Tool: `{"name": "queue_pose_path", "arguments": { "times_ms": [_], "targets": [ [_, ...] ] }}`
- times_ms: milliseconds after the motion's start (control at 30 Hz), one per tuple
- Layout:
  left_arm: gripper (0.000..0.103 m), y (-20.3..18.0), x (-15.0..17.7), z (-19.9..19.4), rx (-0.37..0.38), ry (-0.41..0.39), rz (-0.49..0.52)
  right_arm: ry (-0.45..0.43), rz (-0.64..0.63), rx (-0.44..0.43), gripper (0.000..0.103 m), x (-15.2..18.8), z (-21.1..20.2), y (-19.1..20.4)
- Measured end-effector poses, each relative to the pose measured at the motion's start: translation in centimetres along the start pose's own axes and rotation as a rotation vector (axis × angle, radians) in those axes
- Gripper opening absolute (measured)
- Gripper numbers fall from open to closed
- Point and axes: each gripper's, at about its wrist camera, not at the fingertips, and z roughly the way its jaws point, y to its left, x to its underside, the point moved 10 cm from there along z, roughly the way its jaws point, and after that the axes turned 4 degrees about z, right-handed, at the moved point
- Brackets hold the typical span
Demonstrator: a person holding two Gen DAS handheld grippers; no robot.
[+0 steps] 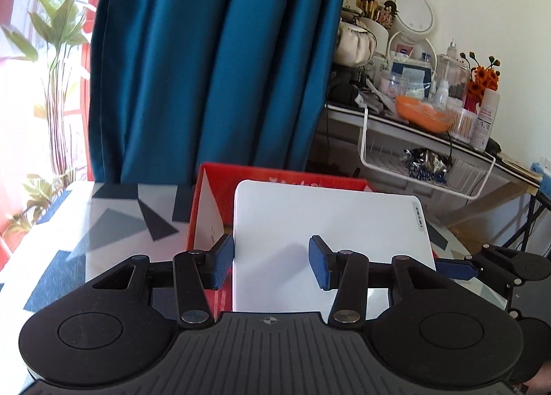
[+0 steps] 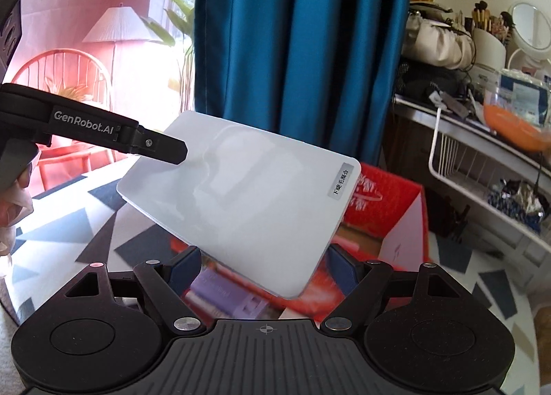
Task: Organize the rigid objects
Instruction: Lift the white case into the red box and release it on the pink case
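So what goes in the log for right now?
white case lifted over red box | right gripper gripping its corner | left gripper at its edge, grip unclear

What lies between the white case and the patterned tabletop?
Under the white case, an open red box holding a purple pack; the right wrist view shows it.

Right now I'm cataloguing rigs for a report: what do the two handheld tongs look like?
Both tongs, left and right, are matte black plastic: a ribbed grey-black base, two round discs, linkage bars on silver pivot pins, and textured blue pads. The left one's side arm carries white "GenRobot.AI" lettering. No cables or sleeves show.
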Motion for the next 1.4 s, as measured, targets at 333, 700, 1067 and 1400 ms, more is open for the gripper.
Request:
{"name": "queue_pose_path", "arguments": {
  "times_ms": [333,700,1067,1400],
  "targets": [
    [0.049,0.1,-2.8,7.0,0.066,0.086,-0.044,0.093,0.124,-0.002,0.063,-2.8,7.1,-6.5],
    [0.049,1.1,0.0,14.1,0.038,0.255,-0.059,0.197,0.171,0.013,0.062,-1.2,13.0,-9.4],
    [0.054,0.8,2.0,16.9,-0.001,0.343,-0.032,0.337,0.293,0.024,0.06,-0.2,15.5,-10.5],
    [0.054,0.8,2.4,18.1,-0.01,0.373,0.013,0.401,0.318,0.082,0.059,0.7,16.3,-10.5]
  ]
}}
